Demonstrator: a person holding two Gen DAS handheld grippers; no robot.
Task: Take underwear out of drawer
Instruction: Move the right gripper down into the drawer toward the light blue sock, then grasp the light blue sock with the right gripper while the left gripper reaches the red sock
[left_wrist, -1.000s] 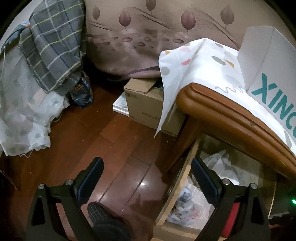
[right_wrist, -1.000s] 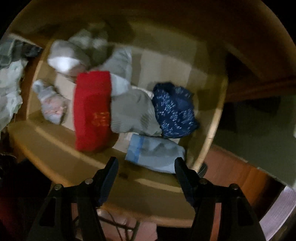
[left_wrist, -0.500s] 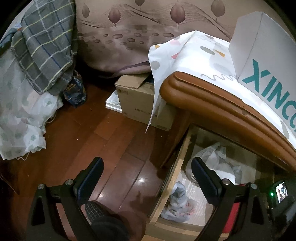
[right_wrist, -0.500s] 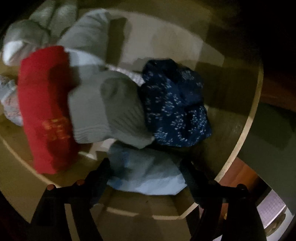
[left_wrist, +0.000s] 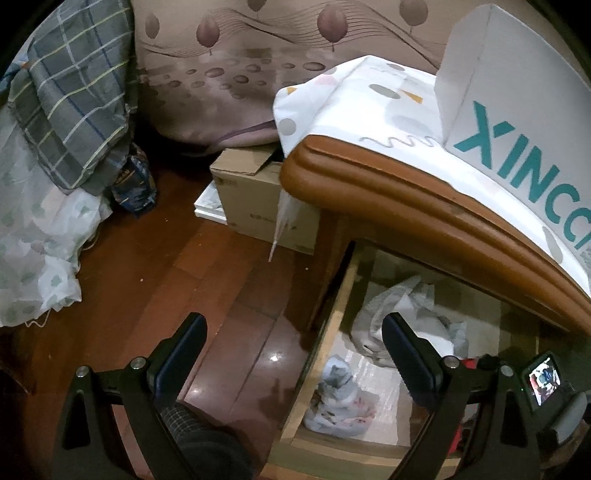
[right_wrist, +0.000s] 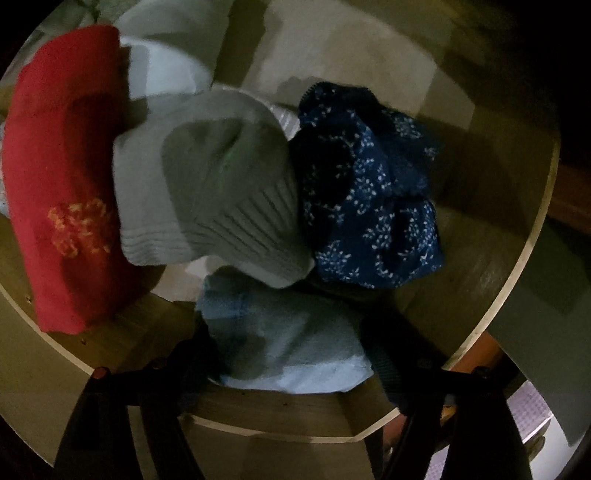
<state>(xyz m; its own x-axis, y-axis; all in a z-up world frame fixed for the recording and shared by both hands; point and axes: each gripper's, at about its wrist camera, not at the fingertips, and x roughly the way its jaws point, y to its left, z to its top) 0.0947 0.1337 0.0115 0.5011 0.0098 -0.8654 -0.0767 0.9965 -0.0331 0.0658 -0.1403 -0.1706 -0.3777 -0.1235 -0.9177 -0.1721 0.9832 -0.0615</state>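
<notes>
In the right wrist view the open wooden drawer (right_wrist: 532, 258) holds folded garments: a red one (right_wrist: 62, 177), a grey ribbed one (right_wrist: 207, 192), a navy patterned one (right_wrist: 369, 192) and a light blue one (right_wrist: 288, 332) nearest the front. My right gripper (right_wrist: 291, 354) reaches down into the drawer. Its jaws are closing, one finger on each side of the light blue garment, which is not squeezed. My left gripper (left_wrist: 295, 350) hangs open over the floor and the drawer's left rim (left_wrist: 325, 350), with nothing between its fingers.
The drawer's left end holds a white crumpled cloth (left_wrist: 399, 317) and a small floral bundle (left_wrist: 340, 402). A cardboard box (left_wrist: 258, 199) stands on the wood floor beside the cabinet. A white box with teal letters (left_wrist: 517, 110) sits on top. Plaid bedding (left_wrist: 74, 92) hangs at left.
My right gripper has sunk into the drawer, and its fingers now flank the light blue garment. The left wrist view has shifted slightly, showing more of the drawer.
</notes>
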